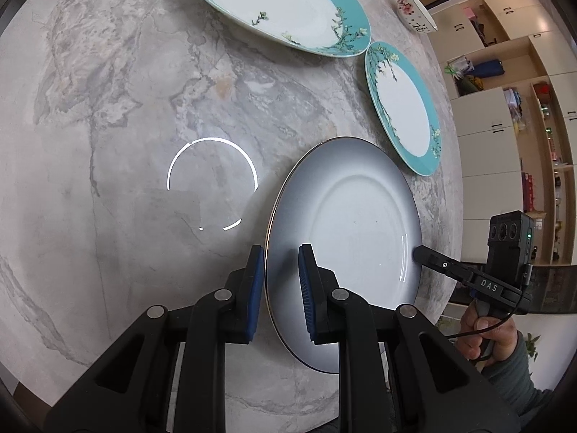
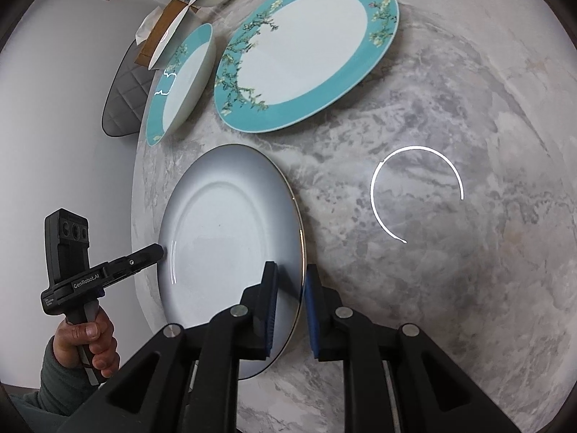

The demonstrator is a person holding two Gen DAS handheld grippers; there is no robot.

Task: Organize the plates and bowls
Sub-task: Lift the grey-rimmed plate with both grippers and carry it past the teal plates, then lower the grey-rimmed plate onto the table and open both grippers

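both claws have the grey-white plate (image 1: 346, 238) by its rim, one on each side. in the left wrist view the left claw (image 1: 279, 290) straddles the near-left edge, one blue pad under the rim and one over the plate's face, jaws drawn narrow on the rim. in the right wrist view the right claw (image 2: 290, 310) does the same on the opposite edge, its jaws close on the gold-lined rim; whether its pads press fully i cannot tell, though the grip looks set.

the plate looks low over the marble bench (image 1: 126, 126) or just resting on it; i cannot tell which. judging from the task, the step in hand is carrying or setting this plate with both claws together.

to do it well, keep the two claws level with each other so the plate does not tip, and move them as one so neither pulls the rim out of the other. the glazed rim is likely slippery, so no twisting.

the large teal-rimmed plate (image 2: 306, 54) lies further out on the bench, well clear, with the smaller teal dish (image 2: 180, 83) just beside it.
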